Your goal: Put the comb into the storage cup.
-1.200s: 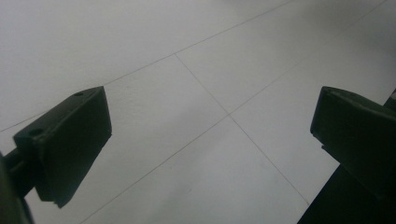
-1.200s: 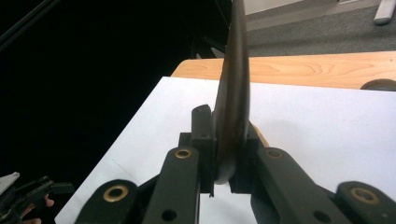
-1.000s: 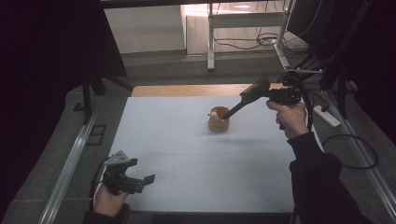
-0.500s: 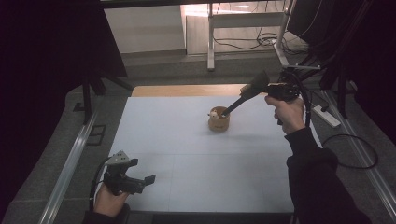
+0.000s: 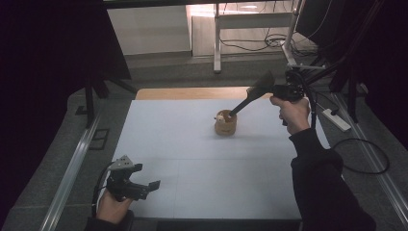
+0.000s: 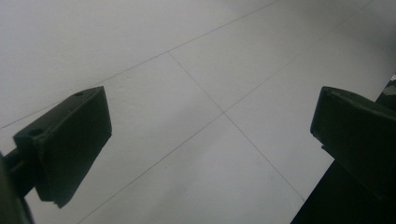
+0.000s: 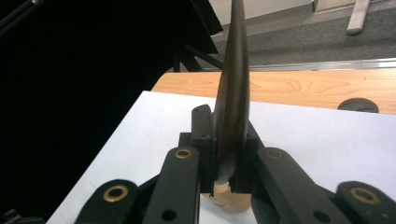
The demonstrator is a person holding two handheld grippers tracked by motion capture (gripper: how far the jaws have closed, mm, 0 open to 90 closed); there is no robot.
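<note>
Moved: right gripper (image 5: 269, 90) sits a little higher and farther back from the cup (image 5: 224, 123) than a second ago; the spatula (image 5: 248, 98) it holds has swung with it, its broad end now raised further, its thin end still at the cup's mouth.
High view, cup: stands upright on the white mat (image 5: 192, 144), near the mat's far edge.
High view, spatula: slants up from the cup to the right gripper, right of and above the cup.
High view, left gripper (image 5: 142, 188): well apart from the cup, at the mat's near left corner, unmoved, holding nothing.
Left gripper view: jaws stand wide apart over bare mat (image 6: 210, 93).
Right gripper view: jaws are clamped on the dark spatula (image 7: 233, 93); the cup (image 7: 229, 198) peeks out just below them.
Meaning: my guess is the spatula is being lifted out of or worked in the cup; the grip looks firm.
</note>
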